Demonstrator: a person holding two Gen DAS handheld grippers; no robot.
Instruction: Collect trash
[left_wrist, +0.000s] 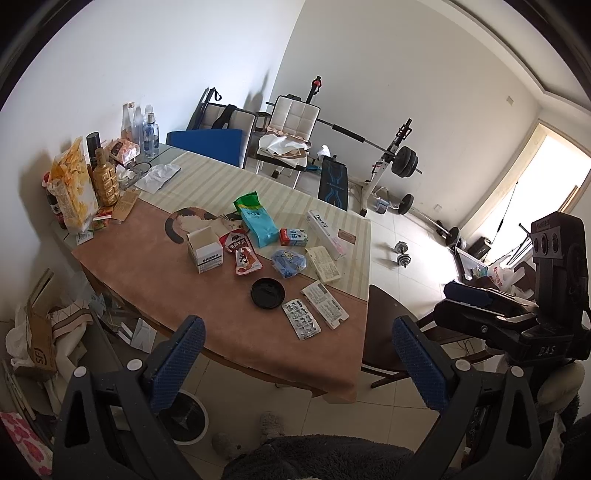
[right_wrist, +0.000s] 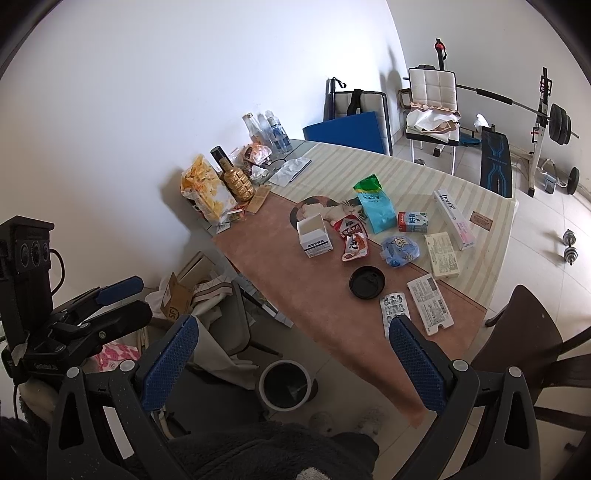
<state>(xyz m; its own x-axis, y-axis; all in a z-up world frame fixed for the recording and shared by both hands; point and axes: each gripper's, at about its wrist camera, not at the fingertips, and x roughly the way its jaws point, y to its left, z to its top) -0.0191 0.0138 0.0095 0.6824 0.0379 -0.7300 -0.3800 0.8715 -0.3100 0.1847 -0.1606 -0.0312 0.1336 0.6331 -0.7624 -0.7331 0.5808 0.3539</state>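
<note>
Both hand-held grippers hover above the near edge of the table, jaws spread wide and holding nothing: the left gripper (left_wrist: 297, 363) with blue textured pads, and the right gripper (right_wrist: 291, 365) likewise.

Trash lies scattered on the brown-and-striped tablecloth (right_wrist: 280, 280). Nearest the grippers sits an empty silver pill blister pack (left_wrist: 301, 319), just beside a flattened white printed medicine carton (left_wrist: 325, 308). A round black plastic lid (left_wrist: 267, 292) lies close behind them. Farther back are a crumpled blue plastic wrapper (left_wrist: 289, 262), a red-and-white snack packet (left_wrist: 242, 254), an open white cardboard box (left_wrist: 204, 249) standing upright, a teal-and-green food bag (left_wrist: 255, 218), a small milk carton (left_wrist: 293, 237) on its side, a cream leaflet box (left_wrist: 324, 264), and a long white toothpaste box (left_wrist: 327, 234).

On the floor, below the table's near edge, stands a round white-rimmed waste bin (right_wrist: 285, 384) with a dark interior.
</note>
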